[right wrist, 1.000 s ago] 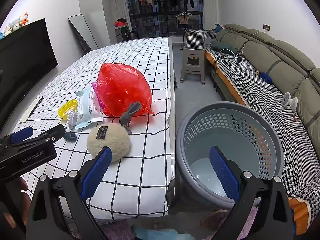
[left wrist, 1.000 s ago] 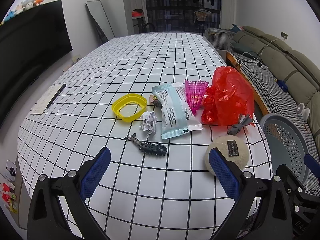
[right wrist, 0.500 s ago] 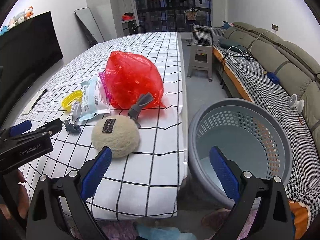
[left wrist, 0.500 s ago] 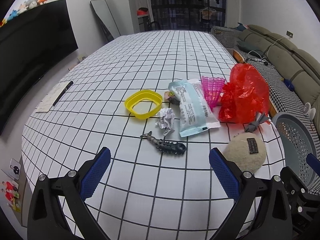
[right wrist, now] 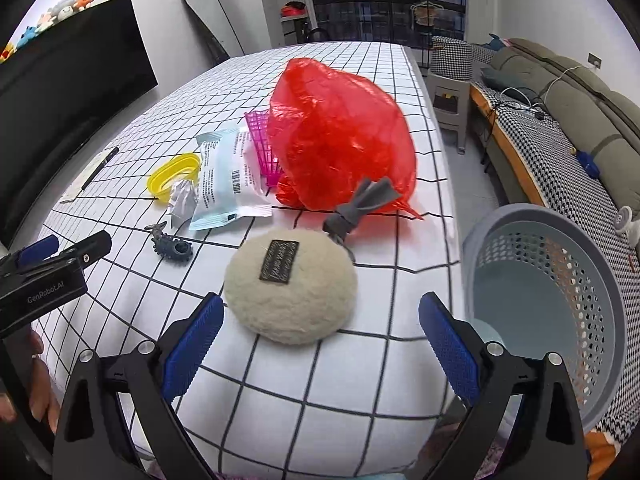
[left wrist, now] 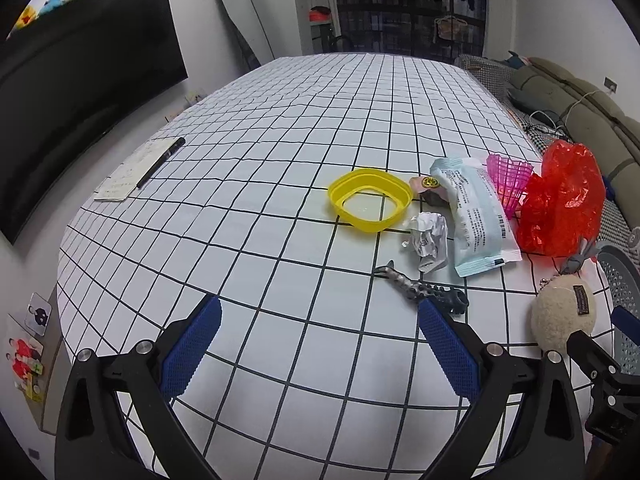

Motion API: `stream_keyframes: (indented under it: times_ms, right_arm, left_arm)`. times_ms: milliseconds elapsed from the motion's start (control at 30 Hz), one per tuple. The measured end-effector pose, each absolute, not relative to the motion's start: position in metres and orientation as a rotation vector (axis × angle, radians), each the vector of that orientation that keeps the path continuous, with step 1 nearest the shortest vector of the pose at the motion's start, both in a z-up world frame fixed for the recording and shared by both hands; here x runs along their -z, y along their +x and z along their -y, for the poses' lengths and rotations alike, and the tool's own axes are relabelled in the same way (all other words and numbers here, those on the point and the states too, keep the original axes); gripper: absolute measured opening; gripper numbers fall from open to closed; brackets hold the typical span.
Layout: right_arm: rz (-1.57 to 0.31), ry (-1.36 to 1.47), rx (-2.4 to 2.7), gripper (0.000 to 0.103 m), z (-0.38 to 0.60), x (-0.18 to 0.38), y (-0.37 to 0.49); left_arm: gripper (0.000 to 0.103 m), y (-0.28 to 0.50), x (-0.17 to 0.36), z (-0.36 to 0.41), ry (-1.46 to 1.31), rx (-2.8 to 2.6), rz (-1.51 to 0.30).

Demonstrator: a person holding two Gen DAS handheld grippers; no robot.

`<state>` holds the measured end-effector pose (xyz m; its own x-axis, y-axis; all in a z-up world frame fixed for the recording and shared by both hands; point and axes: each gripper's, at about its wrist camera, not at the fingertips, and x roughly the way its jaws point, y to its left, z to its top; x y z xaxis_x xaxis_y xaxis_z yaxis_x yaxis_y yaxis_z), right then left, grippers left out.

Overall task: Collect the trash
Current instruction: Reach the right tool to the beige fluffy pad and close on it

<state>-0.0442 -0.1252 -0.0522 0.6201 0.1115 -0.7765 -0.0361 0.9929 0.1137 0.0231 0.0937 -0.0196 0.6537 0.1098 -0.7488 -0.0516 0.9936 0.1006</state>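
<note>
Beside checkered table (right wrist: pixel 360 364), empty grey basket (right wrist: pixel 600 280).

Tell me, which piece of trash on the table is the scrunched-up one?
The small white crumpled paper ball, lying between the yellow ring and the flat pale-blue wrapper. The wrapper lies flat; the red plastic bag is puffed up and far bigger.
</note>
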Motion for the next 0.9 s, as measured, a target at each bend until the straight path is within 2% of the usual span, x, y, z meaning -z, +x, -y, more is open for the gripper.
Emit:
stream_keyframes:
  times_ms: [500,533,600,900]
  right_arm:
    - [-0.969,0.054,-0.068,0.092,0.101,0.073,-0.011]
    - [-0.964,0.054,-0.064,0.089,0.101,0.073,-0.011]
    - [-0.972,0.048,-0.066,0.071,0.100,0.074,-0.010]
    - [-0.945,0.059,-0.087,0.066,0.104,0.066,-0.022]
  left_arm:
    - [0.097,0.036,0.037,-0.103,0.043,-0.044,-0.898]
    - [0.097,0.037,0.038,-0.104,0.044,-0.042,-0.899]
    - [0.097,0.038,0.040,-0.103,0.042,-0.034,-0.902]
    - [0.097,0.033,0.041,-0.088,0.058,0.000,-0.908]
